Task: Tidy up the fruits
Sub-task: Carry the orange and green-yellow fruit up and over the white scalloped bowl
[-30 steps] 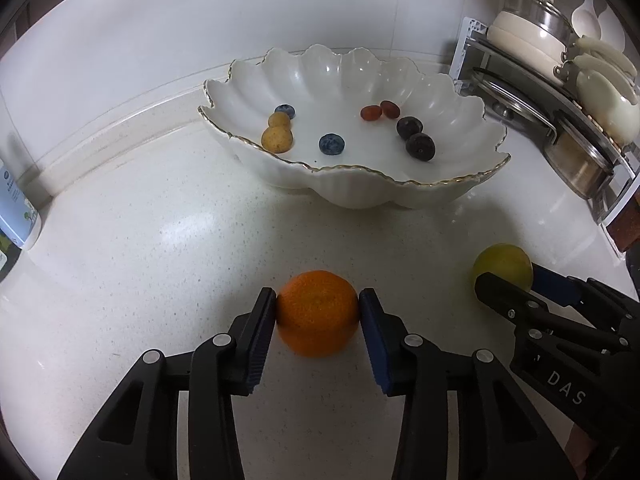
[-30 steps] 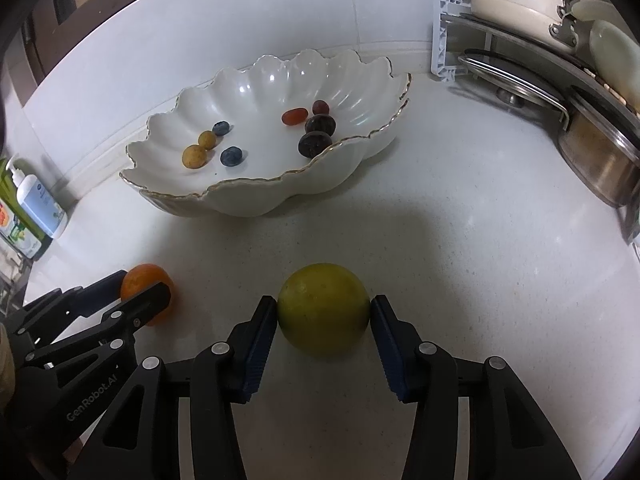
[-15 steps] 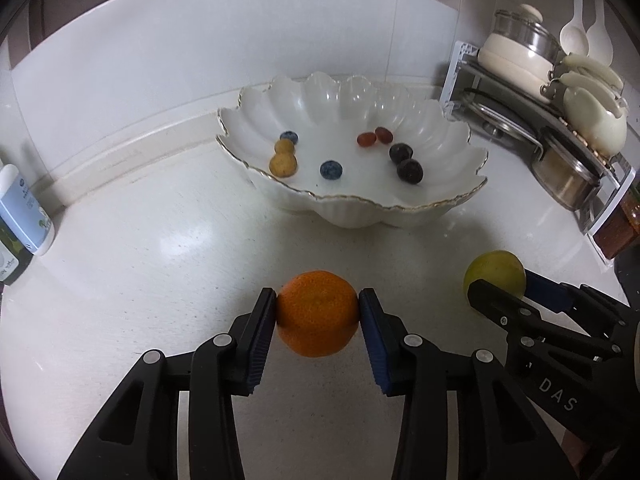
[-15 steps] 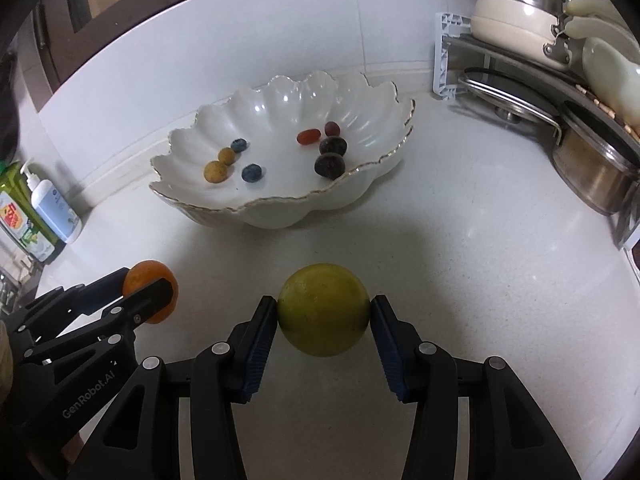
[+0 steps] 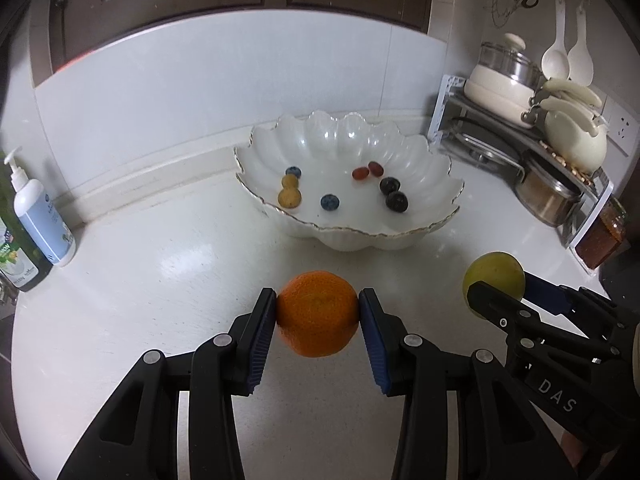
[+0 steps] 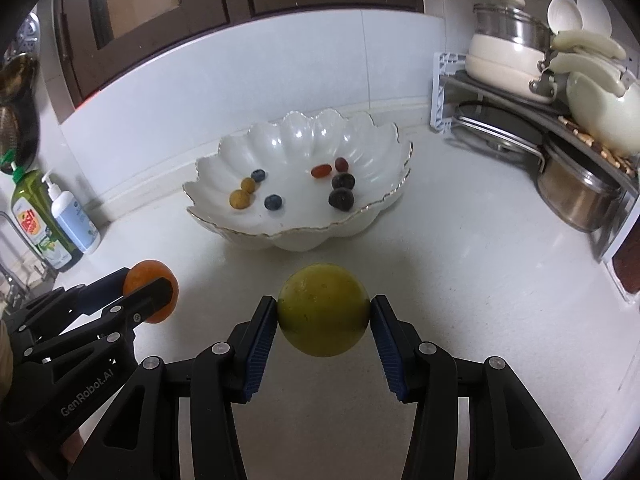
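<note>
My left gripper point(image 5: 318, 314) is shut on an orange point(image 5: 317, 313) and holds it above the white counter, in front of the scalloped white bowl point(image 5: 436, 168). My right gripper point(image 6: 323, 310) is shut on a yellow-green round fruit point(image 6: 323, 309), also held above the counter, to the right of the left gripper. The bowl point(image 6: 384, 136) holds several small fruits: blueberries point(image 5: 329, 202), yellow berries point(image 5: 289, 197), red grapes point(image 5: 361, 173) and dark grapes point(image 5: 397, 201). The orange also shows in the right wrist view point(image 6: 150, 297), and the yellow-green fruit in the left wrist view point(image 5: 494, 278).
A dish rack point(image 5: 520, 148) with pots, lids and a kettle stands at the right. A pump bottle point(image 5: 40, 216) and a green bottle point(image 6: 34, 220) stand at the left by the wall. A jar point(image 5: 602, 236) stands at the right edge.
Both grippers have risen and pulled back from the bowl with their fruits; the bowl looks smaller and farther, and more of the wall and cabinets shows.
</note>
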A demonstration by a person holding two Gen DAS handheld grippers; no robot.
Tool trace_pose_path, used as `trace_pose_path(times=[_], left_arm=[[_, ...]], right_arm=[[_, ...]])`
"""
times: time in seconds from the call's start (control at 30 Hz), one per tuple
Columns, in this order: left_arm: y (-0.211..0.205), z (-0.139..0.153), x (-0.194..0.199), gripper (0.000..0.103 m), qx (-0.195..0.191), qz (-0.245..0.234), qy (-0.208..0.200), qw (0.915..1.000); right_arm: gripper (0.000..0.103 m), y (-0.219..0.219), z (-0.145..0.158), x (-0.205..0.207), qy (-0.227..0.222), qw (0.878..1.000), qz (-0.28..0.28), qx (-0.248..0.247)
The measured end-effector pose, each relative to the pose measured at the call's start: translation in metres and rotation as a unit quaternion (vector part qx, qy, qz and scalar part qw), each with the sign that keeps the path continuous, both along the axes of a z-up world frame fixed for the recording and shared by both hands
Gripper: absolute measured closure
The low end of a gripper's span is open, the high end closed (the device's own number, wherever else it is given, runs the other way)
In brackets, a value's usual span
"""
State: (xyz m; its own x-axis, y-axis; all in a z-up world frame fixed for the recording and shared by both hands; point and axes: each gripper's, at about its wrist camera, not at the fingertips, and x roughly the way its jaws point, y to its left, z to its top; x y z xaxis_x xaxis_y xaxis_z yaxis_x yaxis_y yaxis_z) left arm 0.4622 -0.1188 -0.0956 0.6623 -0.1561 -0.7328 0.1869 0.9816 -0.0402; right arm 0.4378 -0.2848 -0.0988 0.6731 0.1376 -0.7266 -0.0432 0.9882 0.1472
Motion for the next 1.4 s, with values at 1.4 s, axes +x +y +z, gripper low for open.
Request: trace_pose_path(times=[1.4], left_arm=[[-0.002, 0.098, -0.019, 0.061, -0.007, 0.014, -0.129, 0.9915]], right_arm=[[0.054, 0.009, 0.09, -0.015, -0.131, 0.991, 0.009, -0.001]])
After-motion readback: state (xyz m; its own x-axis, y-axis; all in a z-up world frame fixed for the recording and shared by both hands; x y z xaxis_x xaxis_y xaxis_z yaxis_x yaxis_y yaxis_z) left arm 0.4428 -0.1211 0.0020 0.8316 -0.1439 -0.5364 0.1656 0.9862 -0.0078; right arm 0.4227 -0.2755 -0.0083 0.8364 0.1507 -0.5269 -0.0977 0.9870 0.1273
